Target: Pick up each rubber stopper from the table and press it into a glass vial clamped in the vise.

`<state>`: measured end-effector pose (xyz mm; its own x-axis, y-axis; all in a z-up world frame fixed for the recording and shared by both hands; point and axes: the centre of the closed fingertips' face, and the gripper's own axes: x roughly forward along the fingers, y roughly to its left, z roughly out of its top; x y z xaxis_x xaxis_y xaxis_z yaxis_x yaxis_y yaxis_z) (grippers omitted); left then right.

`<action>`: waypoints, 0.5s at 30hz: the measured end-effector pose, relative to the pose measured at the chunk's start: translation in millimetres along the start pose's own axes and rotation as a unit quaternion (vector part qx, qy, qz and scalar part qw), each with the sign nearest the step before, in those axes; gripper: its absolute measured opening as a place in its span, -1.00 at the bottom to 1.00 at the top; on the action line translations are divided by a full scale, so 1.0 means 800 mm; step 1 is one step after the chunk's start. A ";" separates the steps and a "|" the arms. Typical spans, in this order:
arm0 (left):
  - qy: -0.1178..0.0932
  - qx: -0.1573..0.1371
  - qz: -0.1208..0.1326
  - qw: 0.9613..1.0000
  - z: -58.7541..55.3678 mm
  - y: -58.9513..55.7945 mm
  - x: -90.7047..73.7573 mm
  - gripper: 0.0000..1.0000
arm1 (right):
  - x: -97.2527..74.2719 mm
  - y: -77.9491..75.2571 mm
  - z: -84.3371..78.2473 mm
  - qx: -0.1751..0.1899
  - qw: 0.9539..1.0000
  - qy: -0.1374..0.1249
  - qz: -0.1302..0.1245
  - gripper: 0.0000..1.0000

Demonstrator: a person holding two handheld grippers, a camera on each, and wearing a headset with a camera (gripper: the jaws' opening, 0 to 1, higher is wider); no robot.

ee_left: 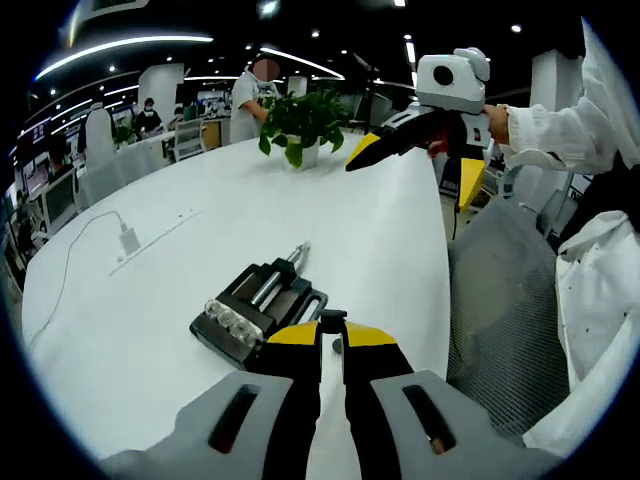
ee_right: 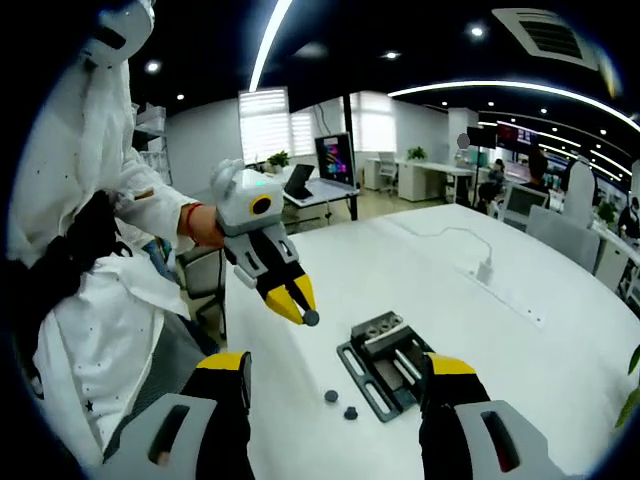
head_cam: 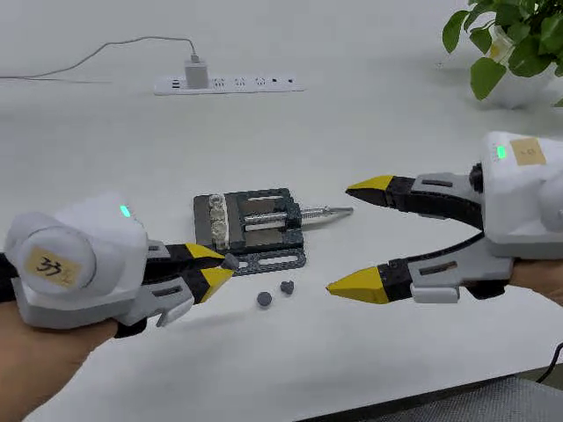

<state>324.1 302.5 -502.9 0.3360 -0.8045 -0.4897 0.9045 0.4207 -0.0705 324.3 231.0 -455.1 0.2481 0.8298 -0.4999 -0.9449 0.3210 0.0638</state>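
Observation:
A small black vise sits mid-table with three glass vials clamped in a row at its left end. Two dark grey rubber stoppers lie on the table just in front of it. My left gripper hovers close to the vise's front left corner, shut on a third grey stopper, which also sits between its tips in the left gripper view. My right gripper hangs wide open to the right of the vise, holding nothing. In the right gripper view the vise and both loose stoppers lie between its jaws.
A white power strip with a plugged-in charger and cable lies at the back of the table. A potted plant stands at the back right. The table's near edge runs just below the right gripper, with a grey chair beyond it.

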 end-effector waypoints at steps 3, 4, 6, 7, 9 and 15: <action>-0.011 0.024 -0.020 0.999 0.023 -0.015 -0.013 -0.93 | 0.001 0.012 0.024 -0.004 1.000 -0.003 0.024 0.25; -0.014 0.030 -0.025 0.999 0.029 -0.019 -0.016 -0.93 | 0.001 0.015 0.030 -0.005 1.000 -0.004 0.029 0.22; -0.021 0.046 -0.036 0.998 0.042 -0.029 -0.024 -0.93 | 0.002 0.023 0.039 -0.019 0.999 -0.009 0.044 0.16; -0.023 0.055 -0.042 0.997 0.047 -0.033 -0.026 -0.93 | 0.003 0.026 0.044 -0.020 0.998 -0.009 0.052 0.14; -0.027 0.065 -0.051 0.996 0.057 -0.041 -0.032 -0.93 | 0.003 0.037 0.054 -0.029 0.997 -0.012 0.068 0.08; -0.040 0.095 -0.073 0.992 0.078 -0.061 -0.039 -0.94 | 0.004 0.056 0.069 -0.053 0.993 -0.005 0.107 -0.19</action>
<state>286.2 281.2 -429.7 0.2101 -0.8853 -0.4149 0.9757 0.2165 0.0322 294.7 273.5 -405.9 0.0415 0.8784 -0.4761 -0.9933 0.0875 0.0750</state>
